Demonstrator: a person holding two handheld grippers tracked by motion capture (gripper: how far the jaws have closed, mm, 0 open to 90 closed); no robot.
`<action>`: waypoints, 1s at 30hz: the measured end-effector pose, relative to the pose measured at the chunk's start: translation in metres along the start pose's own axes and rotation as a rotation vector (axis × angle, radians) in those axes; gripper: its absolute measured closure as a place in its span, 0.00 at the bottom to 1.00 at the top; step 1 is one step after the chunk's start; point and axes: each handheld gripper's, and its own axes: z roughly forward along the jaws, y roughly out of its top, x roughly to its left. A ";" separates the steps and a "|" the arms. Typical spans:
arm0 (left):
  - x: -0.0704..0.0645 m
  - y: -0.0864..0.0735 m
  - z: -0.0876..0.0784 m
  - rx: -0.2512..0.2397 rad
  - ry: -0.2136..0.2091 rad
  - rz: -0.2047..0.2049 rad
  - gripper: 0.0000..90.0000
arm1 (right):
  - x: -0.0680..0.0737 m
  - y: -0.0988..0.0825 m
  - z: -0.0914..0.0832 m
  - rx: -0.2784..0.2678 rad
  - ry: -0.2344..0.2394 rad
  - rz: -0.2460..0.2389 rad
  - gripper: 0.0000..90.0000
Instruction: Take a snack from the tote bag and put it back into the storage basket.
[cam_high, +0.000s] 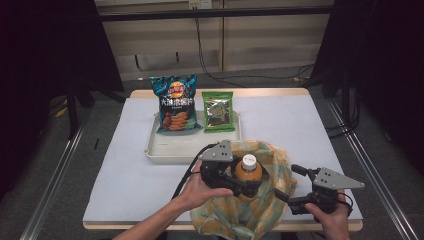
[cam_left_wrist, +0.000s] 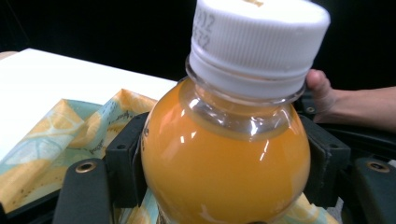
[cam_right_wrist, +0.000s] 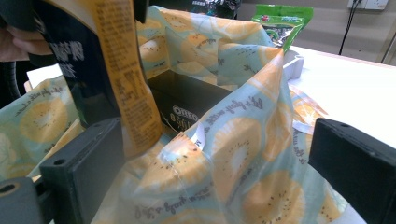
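Observation:
A bottle of orange juice (cam_high: 248, 170) with a white cap stands upright over the mouth of a fruit-print cloth bag (cam_high: 260, 210) at the table's front edge. My left gripper (cam_high: 248, 180) is shut on it, both pads pressed against the bottle (cam_left_wrist: 224, 163) below its shoulder. In the right gripper view the bottle's dark and yellow label (cam_right_wrist: 98, 65) hangs at upper left. My right gripper (cam_high: 286, 181) sits at the bag's right side, open, its jaws wide apart with the bag's rim (cam_right_wrist: 233, 154) loose between them. A dark biscuit box (cam_right_wrist: 187, 105) lies inside the bag.
A white tray (cam_high: 192, 150) lies behind the bag, holding a blue crisp bag (cam_high: 175, 105) and a green snack pack (cam_high: 218, 112). The white table top (cam_high: 125, 165) is bare to the left and the far right. Dark frame posts flank the table.

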 end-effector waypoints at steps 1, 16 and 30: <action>0.000 0.001 -0.001 -0.002 -0.001 0.003 0.34 | 0.000 0.000 0.000 0.002 0.001 -0.002 0.03; -0.005 0.014 -0.008 0.001 -0.061 0.038 0.34 | 0.002 0.000 -0.003 -0.013 0.018 -0.002 0.02; 0.007 0.031 -0.020 -0.006 -0.075 0.029 0.34 | 0.002 0.000 -0.003 -0.014 0.026 -0.010 0.02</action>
